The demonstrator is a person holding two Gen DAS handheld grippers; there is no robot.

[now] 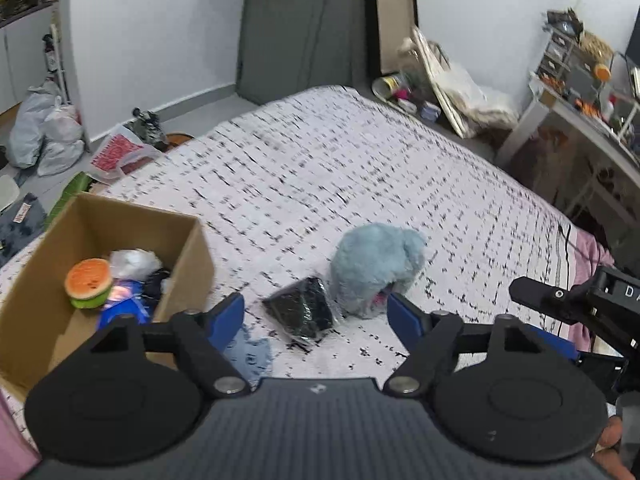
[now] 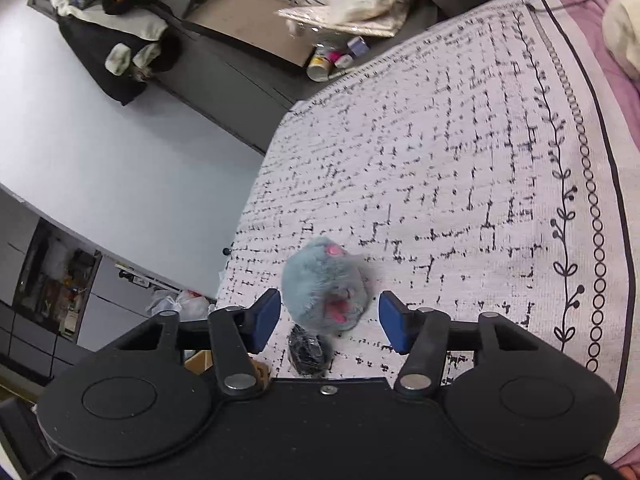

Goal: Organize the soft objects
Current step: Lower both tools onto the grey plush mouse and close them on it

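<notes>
A fluffy blue plush toy (image 1: 374,266) with pink patches lies on the patterned bedspread (image 1: 320,168); it also shows in the right wrist view (image 2: 326,286). A black plastic-wrapped soft item (image 1: 302,312) lies beside it and shows in the right wrist view (image 2: 308,354). My left gripper (image 1: 316,318) is open above the black item. My right gripper (image 2: 326,322) is open, with the plush between its blue pads. A cardboard box (image 1: 192,264) at the left holds a burger plush (image 1: 89,284) and other soft things.
A light blue cloth (image 1: 250,354) lies under my left gripper. The right gripper's body (image 1: 580,300) shows at the right of the left view. Bags and clutter (image 1: 48,128) lie on the floor past the bed; a cluttered desk (image 1: 580,112) stands at the right.
</notes>
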